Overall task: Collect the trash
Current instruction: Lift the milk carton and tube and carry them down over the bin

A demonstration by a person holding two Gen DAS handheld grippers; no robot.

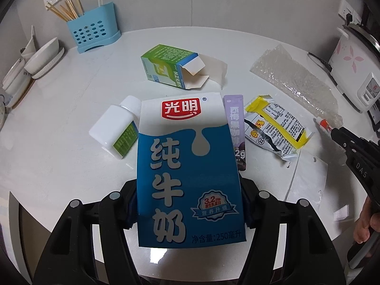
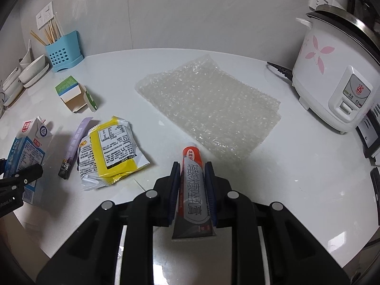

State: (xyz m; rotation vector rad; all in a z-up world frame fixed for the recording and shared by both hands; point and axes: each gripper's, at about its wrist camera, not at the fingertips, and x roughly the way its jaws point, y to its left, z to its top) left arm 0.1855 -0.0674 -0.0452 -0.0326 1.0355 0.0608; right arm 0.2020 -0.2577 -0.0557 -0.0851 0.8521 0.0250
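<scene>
Left wrist view: the left claw (image 1: 190, 204) is pinching the milk carton (image 1: 190, 166) by its two side walls, low on the body, so the printed face is standing toward the camera and the carton is hanging clear of the table (image 1: 59, 154). That side grip is probably chosen because the flat walls give the pads even purchase. Behind it a white bottle (image 1: 111, 130) is lying on its side, a green box (image 1: 171, 65) is lying with its flap open, a purple sachet (image 1: 235, 123) is showing at the carton's right edge, and a yellow wrapper (image 1: 277, 128) is lying beside that. At the right edge the right claw (image 1: 332, 130) is carrying a small tube.

Right wrist view: the right claw is pressing its pads against the tube (image 2: 194, 185), lengthwise along the fingers, cap forward. Bubble wrap (image 2: 209, 109) is lying flat ahead, well apart from the wrapper. The table is white and glossy, against a pale wall, with a rice cooker (image 2: 332, 71) at right, and a blue holder (image 2: 63, 53) and stacked bowls (image 2: 30, 71) at left. No bin is showing.
</scene>
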